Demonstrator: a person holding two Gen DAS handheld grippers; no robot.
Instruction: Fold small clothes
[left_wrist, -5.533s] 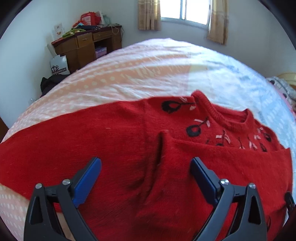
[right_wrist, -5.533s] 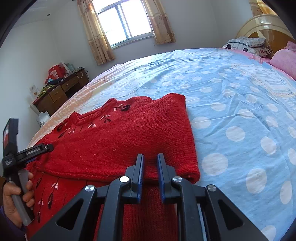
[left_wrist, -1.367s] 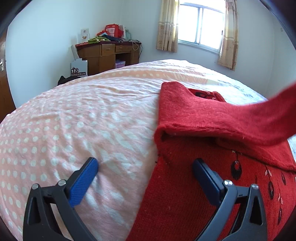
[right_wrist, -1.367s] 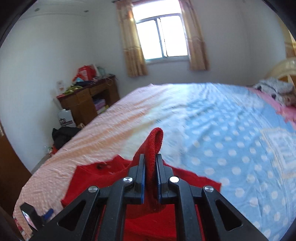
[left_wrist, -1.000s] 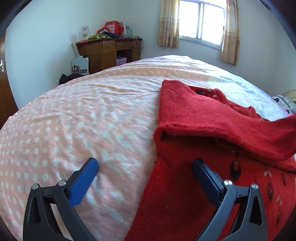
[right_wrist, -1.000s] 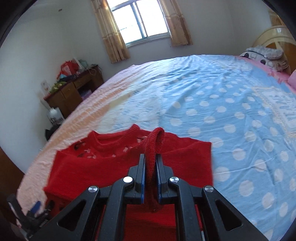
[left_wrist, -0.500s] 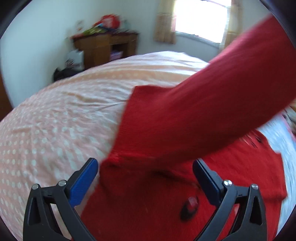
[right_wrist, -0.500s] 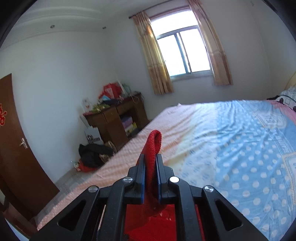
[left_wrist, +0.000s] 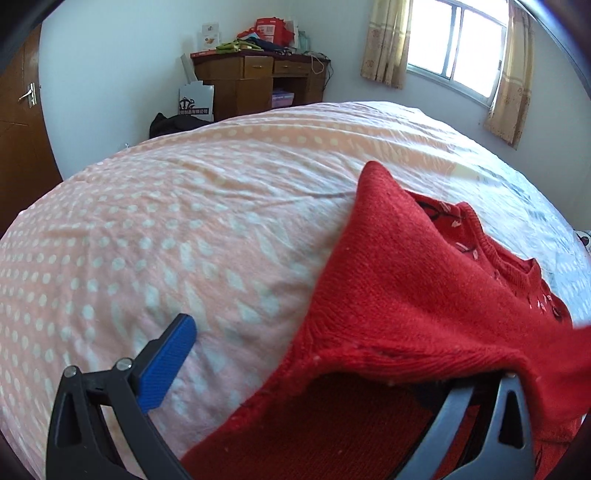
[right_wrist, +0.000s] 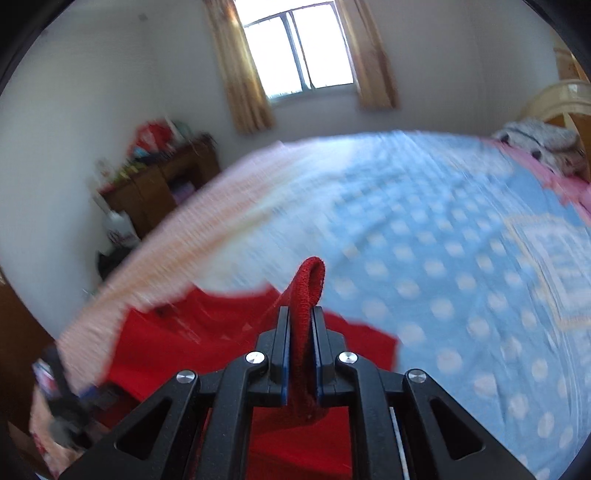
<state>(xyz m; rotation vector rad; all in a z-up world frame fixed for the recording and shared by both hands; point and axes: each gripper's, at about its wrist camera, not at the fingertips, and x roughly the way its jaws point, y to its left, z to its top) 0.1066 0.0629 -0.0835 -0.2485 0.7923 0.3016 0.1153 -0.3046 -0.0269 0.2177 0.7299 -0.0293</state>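
Note:
A red knit sweater (left_wrist: 406, 295) with black and white embroidery lies on the bed (left_wrist: 184, 229). One sleeve (left_wrist: 461, 332) is lifted and stretches across the body to the right, draping over my left gripper's right finger. My left gripper (left_wrist: 325, 354) is open and empty, low over the sweater's left edge; its blue left pad (left_wrist: 168, 365) hangs over the pink sheet. My right gripper (right_wrist: 298, 332) is shut on the sleeve cuff (right_wrist: 308, 280), held above the sweater body (right_wrist: 207, 343). The right wrist view is blurred by motion.
The bed cover is pink with white dots on the left and blue with white dots (right_wrist: 443, 277) on the right. A wooden desk (left_wrist: 258, 85) with clutter, a white bag (left_wrist: 195, 101) and a dark bag stand by the far wall. Pillows (right_wrist: 535, 144) lie at the headboard.
My right gripper has swung down toward the bed with the cuff. In the left wrist view the raised sleeve has dropped lower and now drapes over the gripper's right finger.

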